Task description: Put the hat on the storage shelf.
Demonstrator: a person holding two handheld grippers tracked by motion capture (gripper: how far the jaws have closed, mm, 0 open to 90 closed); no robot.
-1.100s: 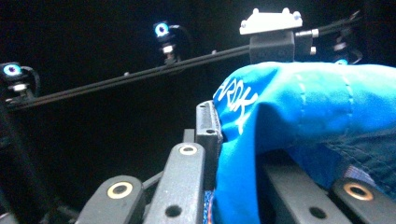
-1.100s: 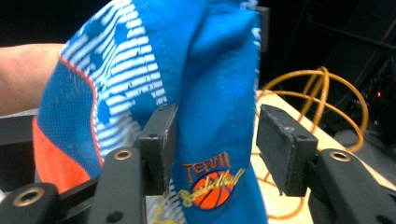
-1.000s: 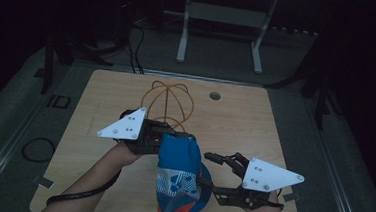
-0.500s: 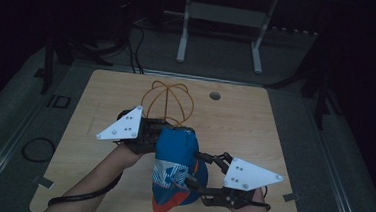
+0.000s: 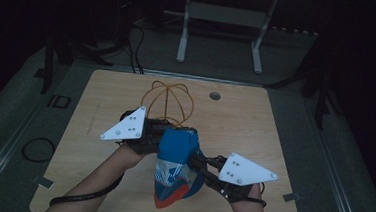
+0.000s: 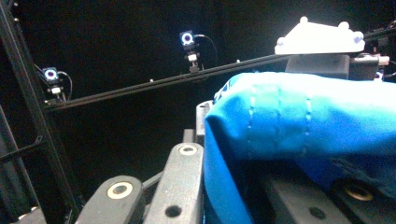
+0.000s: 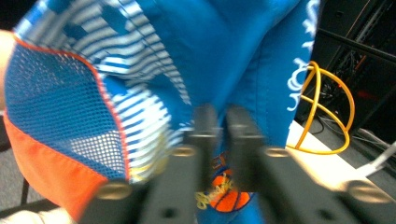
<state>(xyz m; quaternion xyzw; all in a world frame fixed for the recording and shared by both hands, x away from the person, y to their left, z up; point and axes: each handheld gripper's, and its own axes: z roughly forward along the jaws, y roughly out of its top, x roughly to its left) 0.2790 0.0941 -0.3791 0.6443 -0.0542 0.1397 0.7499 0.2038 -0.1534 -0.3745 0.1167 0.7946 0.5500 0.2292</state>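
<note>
cap (image 5: 176,168): soft, light, sagging at lower centre
left gripper (image 5: 150,133): clamping cap's top edge
right gripper (image 5: 198,162): pinching cap's side, just closed

Ahead of me, a yellow wire dome frame (image 5: 170,102) is standing upright on the wooden desk (image 5: 274,137), near its far middle. A round grommet hole (image 5: 215,95) is sitting just to its right in the desk top. A coiled black cable (image 5: 36,149) is lying on the floor (image 5: 4,123) at left, and a pale metal stand (image 5: 222,23) is standing beyond the desk.
</note>
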